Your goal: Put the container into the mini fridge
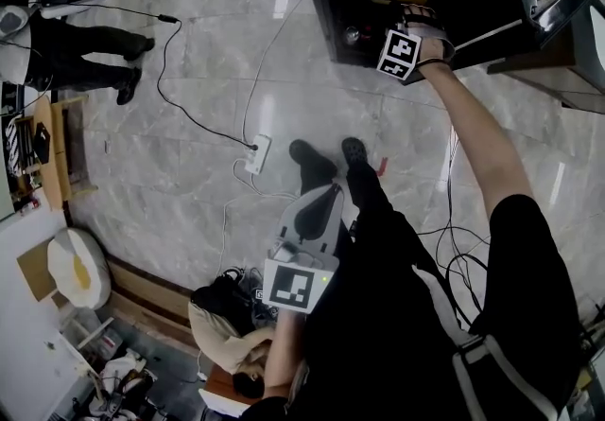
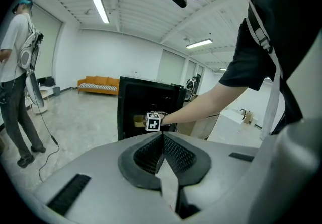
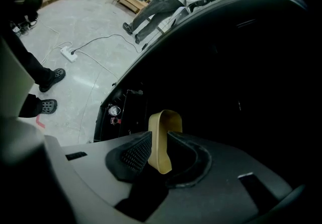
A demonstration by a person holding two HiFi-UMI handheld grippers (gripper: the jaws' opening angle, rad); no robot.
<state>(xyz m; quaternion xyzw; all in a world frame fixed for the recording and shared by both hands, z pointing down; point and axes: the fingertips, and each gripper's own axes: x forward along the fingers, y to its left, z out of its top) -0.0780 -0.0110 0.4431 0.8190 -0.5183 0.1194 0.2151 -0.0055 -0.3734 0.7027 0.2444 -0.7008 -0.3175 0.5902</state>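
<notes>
Container is clamped between the right gripper's jaws and is held at the open front of the fridge, probably so that it can be set down inside. The left gripper, jaws together and empty, is held back by the body, clear of the opening. Farther off, a cable and power strip are seen on the floor, and nothing is seen blocking the way in.

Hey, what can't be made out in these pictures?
- Inside the mini fridge: too dark in the right gripper view.
- The container: its lower end is hidden by the right claw in that view.
- The bystander: upper body cut off by the head view's left edge.
</notes>
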